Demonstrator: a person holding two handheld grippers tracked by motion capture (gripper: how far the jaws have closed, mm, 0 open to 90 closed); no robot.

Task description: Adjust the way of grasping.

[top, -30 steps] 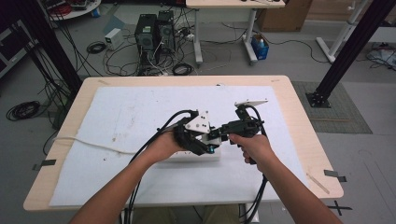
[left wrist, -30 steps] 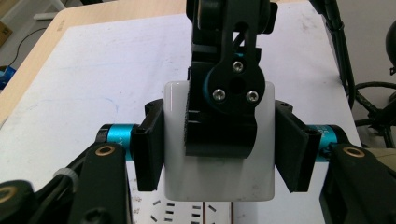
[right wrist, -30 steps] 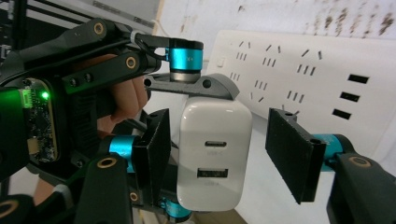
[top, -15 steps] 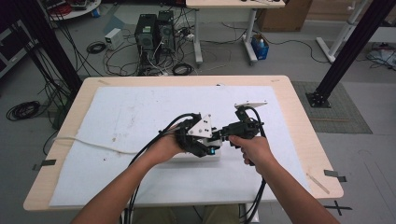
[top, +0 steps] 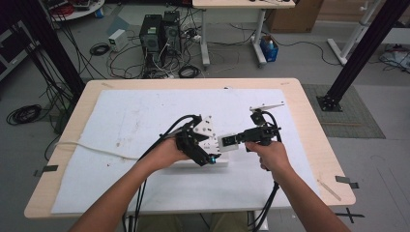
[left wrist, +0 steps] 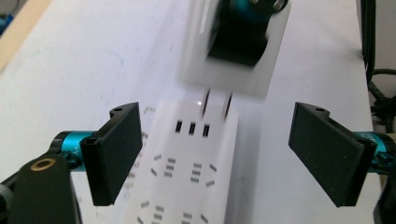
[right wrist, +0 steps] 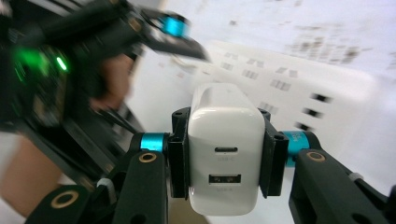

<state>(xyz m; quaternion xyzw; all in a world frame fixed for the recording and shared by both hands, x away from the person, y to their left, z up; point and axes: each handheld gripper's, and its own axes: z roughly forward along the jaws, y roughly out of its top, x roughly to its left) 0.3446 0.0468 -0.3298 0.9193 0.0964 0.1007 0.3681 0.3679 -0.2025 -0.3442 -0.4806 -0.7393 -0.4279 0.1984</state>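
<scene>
Charger (right wrist: 225,149): white, rigid, smooth, judged light; pinched on its 2 flat sides by the right gripper (right wrist: 224,156), just above the power strip (left wrist: 187,163) at table centre. Left gripper (left wrist: 219,154): jaws spread, straddling the strip at 9 o'clock of the charger.

A white charger (right wrist: 223,149) — two ports on its end face, prongs pointed down — hangs just above one end of a white power strip (left wrist: 187,172), which lies flat on the white-covered table (top: 121,121), its sockets facing up.
</scene>
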